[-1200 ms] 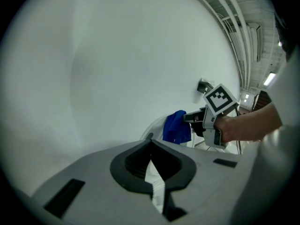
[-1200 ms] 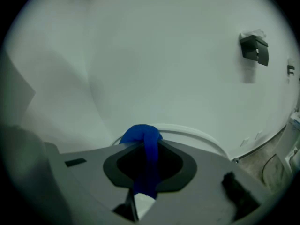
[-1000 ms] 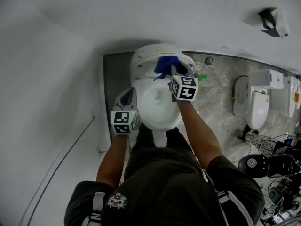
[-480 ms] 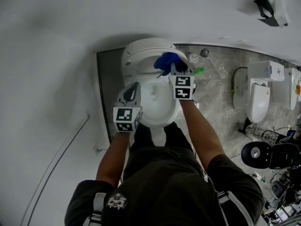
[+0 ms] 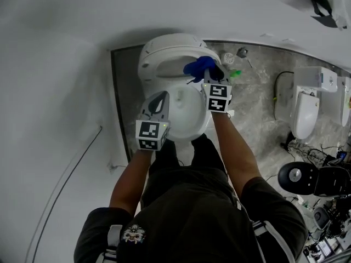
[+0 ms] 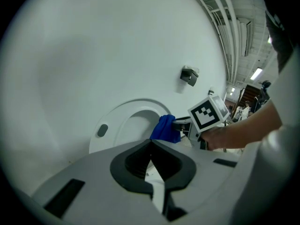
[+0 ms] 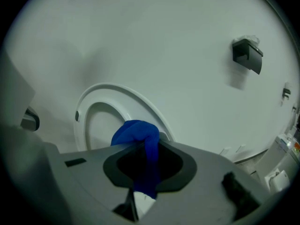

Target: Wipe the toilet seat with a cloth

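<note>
Right gripper (image 7: pixel 143 146): jaws clamped on the cloth (image 7: pixel 136 131), a soft blue wad bunched above the tips, one fold hanging down through the gap. Left gripper (image 6: pixel 151 143): jaws pressed together, nothing in them, poised over the bowl's (image 5: pixel 186 119) left edge. The cloth sits at the right side of the seat (image 7: pixel 112 93). Whether it actually touches, I can't say. The seat is a hard, glossy white oval ring, tipped up toward the wall. I'd call this the very start of the wipe. Next, press the wad onto that curve and sweep along the ring. Slick plastic should let it glide, though the hinged seat may give.
</note>
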`<state>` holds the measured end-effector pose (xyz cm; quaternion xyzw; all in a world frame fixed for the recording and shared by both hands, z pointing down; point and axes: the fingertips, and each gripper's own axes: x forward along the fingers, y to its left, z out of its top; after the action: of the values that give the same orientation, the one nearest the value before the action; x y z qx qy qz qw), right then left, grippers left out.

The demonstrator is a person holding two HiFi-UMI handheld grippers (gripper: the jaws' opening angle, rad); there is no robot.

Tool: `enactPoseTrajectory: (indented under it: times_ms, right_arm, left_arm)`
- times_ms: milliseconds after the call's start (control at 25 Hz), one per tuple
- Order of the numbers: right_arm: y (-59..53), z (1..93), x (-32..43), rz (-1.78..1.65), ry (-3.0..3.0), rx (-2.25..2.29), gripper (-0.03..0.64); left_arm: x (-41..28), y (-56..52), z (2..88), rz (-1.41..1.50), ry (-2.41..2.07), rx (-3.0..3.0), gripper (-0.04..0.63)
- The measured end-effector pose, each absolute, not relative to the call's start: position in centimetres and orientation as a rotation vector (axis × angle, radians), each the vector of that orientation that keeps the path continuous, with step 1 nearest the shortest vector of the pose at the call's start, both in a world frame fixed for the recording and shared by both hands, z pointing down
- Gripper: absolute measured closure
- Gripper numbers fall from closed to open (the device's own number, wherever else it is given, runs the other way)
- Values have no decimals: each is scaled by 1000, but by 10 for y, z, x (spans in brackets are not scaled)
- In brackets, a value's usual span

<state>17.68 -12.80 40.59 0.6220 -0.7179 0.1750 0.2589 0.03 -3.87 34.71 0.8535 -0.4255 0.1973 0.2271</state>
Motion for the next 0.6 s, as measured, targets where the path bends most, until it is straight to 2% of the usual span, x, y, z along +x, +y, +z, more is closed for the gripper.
enactPoseTrajectory:
  times_ms: [600]
  right_arm:
    - [-101,492,197,640,-1842,1578,558]
  left_arm:
    - [7,-43,382,597,-1128,2328,586]
